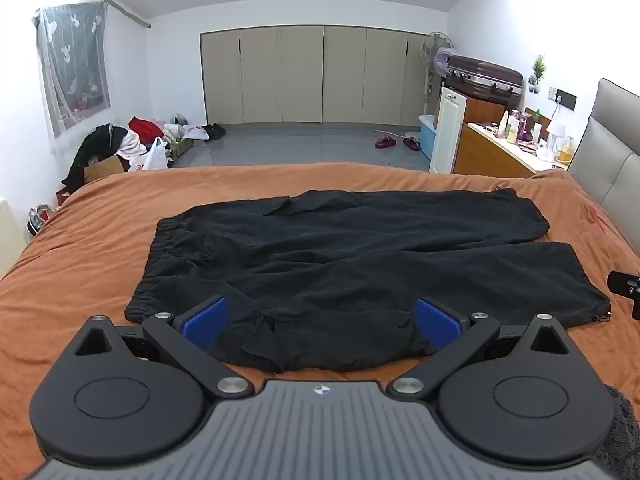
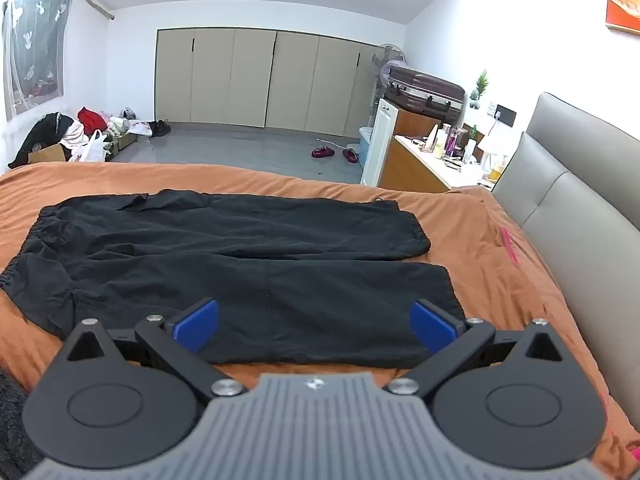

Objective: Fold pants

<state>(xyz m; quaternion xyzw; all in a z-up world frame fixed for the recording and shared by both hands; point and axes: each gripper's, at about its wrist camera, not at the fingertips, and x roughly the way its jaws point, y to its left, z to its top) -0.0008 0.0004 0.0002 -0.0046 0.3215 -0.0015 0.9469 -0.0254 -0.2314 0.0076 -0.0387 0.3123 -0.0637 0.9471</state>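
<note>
Black pants [image 1: 340,264] lie spread flat on the orange bed cover [image 1: 80,240], waistband to the left, both legs running right. My left gripper [image 1: 320,324] is open and empty, its blue pads over the near edge of the pants by the waist end. My right gripper [image 2: 314,326] is open and empty above the near leg of the pants [image 2: 240,272], toward the cuff end. The tip of the right gripper [image 1: 624,286] shows at the right edge of the left wrist view.
A grey padded headboard [image 2: 580,216] stands along the bed's right side. A wooden dresser [image 2: 420,164] with bottles is beyond the far right corner. A pile of clothes and bags [image 1: 120,148] sits on the floor at the left. Wardrobe doors [image 1: 304,76] line the far wall.
</note>
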